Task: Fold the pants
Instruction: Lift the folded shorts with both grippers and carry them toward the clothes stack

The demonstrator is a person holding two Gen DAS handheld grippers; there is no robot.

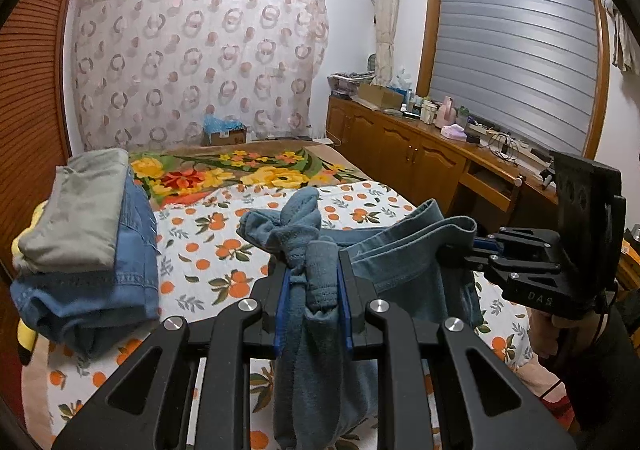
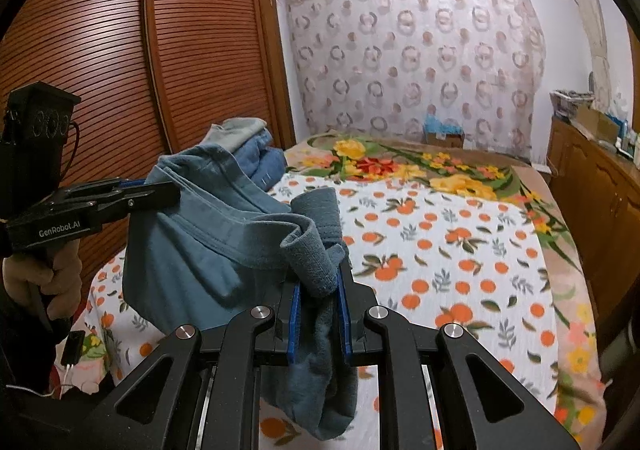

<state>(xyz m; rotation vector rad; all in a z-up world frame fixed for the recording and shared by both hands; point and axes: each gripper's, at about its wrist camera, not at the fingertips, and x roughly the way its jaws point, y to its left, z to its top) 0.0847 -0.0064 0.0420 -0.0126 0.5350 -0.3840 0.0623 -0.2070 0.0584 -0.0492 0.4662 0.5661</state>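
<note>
Teal-blue pants point(image 1: 400, 254) hang between my two grippers above the bed point(image 1: 208, 250). In the left wrist view my left gripper point(image 1: 314, 274) is shut on a bunched edge of the cloth, which sticks up past the blue pads and droops below. To its right, my right gripper point(image 1: 446, 250) pinches another hemmed edge. In the right wrist view the right gripper point(image 2: 320, 284) clamps a rolled fold of the pants point(image 2: 192, 242), and the left gripper point(image 2: 174, 190) holds the far edge at left. The cloth sags between them, off the sheet.
A stack of folded clothes point(image 1: 84, 234), grey on top of denim, sits at the bed's left edge beside a slatted wooden wardrobe point(image 2: 120, 70). A floral blanket point(image 1: 240, 170) covers the far end. A cluttered wooden cabinet point(image 1: 420, 154) runs along the right.
</note>
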